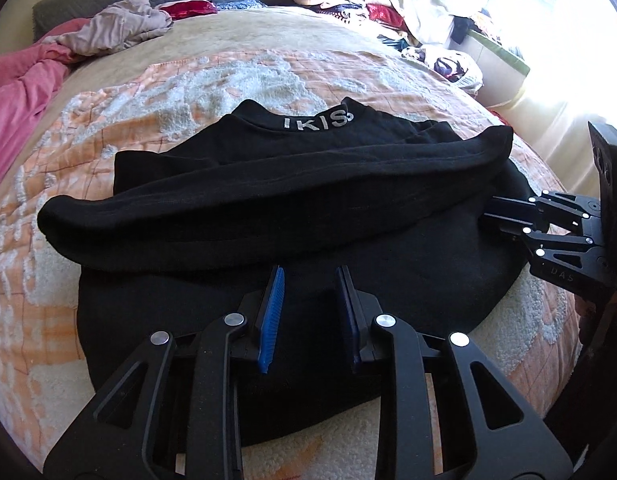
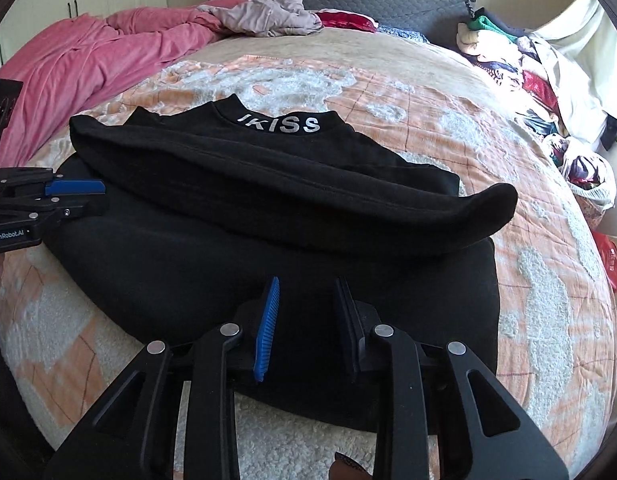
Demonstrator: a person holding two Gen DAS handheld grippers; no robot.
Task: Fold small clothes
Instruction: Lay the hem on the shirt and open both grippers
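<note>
A black shirt (image 1: 292, 184) (image 2: 268, 184) with white collar lettering lies flat on the bed, both sleeves folded across its chest. My left gripper (image 1: 310, 280) is low over the shirt's lower body. Its blue pad and dark pad stand a narrow gap apart, and flat black cloth shows between them. In the right wrist view the left gripper (image 2: 96, 196) is at the shirt's left edge. My right gripper (image 2: 307, 286) sits the same way over the lower body, jaws narrowly apart over the cloth. In the left wrist view the right gripper (image 1: 488, 216) is at the shirt's right edge.
An orange and white fluffy blanket (image 1: 228, 76) (image 2: 388, 92) covers the bed under the shirt. A pink cover (image 2: 88, 56) and a beige garment (image 2: 268, 14) lie at the far left. A heap of mixed clothes (image 2: 520, 60) is piled at the far right.
</note>
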